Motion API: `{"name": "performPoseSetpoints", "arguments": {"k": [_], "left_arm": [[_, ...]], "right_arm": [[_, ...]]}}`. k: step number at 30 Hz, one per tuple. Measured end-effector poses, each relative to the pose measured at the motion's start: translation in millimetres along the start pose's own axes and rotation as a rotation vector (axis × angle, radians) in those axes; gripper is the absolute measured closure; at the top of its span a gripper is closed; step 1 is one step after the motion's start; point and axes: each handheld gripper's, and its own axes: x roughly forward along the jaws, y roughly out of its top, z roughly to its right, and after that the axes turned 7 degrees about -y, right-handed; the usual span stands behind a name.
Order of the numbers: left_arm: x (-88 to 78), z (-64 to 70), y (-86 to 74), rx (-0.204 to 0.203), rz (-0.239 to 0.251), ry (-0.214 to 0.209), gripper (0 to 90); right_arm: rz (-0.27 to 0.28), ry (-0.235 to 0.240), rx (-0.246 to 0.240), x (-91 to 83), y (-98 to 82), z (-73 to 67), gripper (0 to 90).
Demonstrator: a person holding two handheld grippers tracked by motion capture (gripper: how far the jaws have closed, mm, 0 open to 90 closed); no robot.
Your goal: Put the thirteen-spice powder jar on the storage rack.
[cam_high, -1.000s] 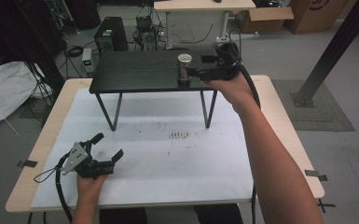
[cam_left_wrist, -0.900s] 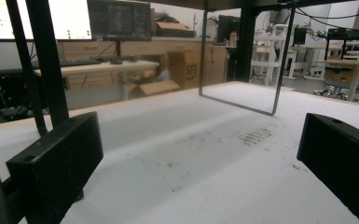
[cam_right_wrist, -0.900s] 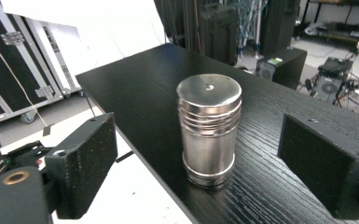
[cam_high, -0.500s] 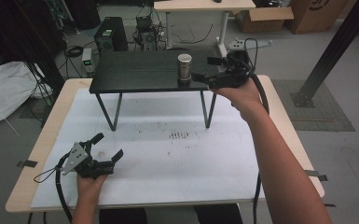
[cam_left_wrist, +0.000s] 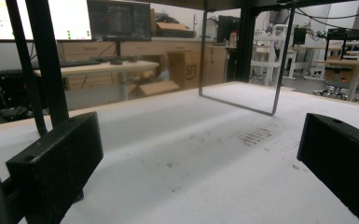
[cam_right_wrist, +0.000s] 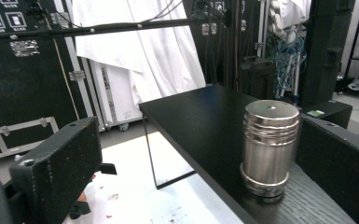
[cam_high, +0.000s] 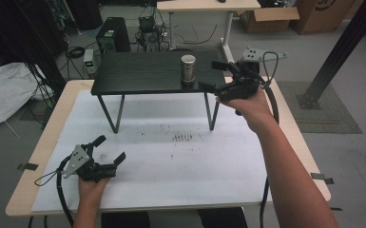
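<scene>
High view: dim, even overhead light; the white table cover (cam_high: 171, 156) is brightest, and the black shelf (cam_high: 147, 73) casts a soft shadow beneath it. Left gripper view: bright monitors (cam_left_wrist: 74, 18) glare at far left. Both gripper views: near jaws blurred; the metal cylinder (cam_right_wrist: 268, 147) shows soft highlights.

Steel cylinder (cam_high: 188, 69) upright on black shelf (cam_high: 138, 73).
</scene>
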Motion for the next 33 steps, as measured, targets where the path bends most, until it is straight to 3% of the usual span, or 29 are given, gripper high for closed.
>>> {"name": "performPoseSetpoints", "arguments": {"k": [5, 11, 16, 33], "left_arm": [[0.0, 0.0, 0.0, 0.001, -0.001, 0.000, 0.5], [0.0, 0.0, 0.1, 0.004, -0.001, 0.000, 0.5], [0.1, 0.0, 0.1, 0.003, -0.001, 0.001, 0.5], [0.0, -0.2, 0.0, 0.001, 0.001, 0.001, 0.5]], "right_arm": [[0.028, -0.001, -0.008, -6.5, -7.2, -4.6, 0.0], [0.040, 0.011, -0.068, -7.6, -28.1, -11.2, 0.0], [0.056, 0.006, -0.061, -8.2, -41.6, -11.3, 0.0], [0.035, -0.059, -0.081, -13.9, -103.7, -15.6, 0.0]]}}
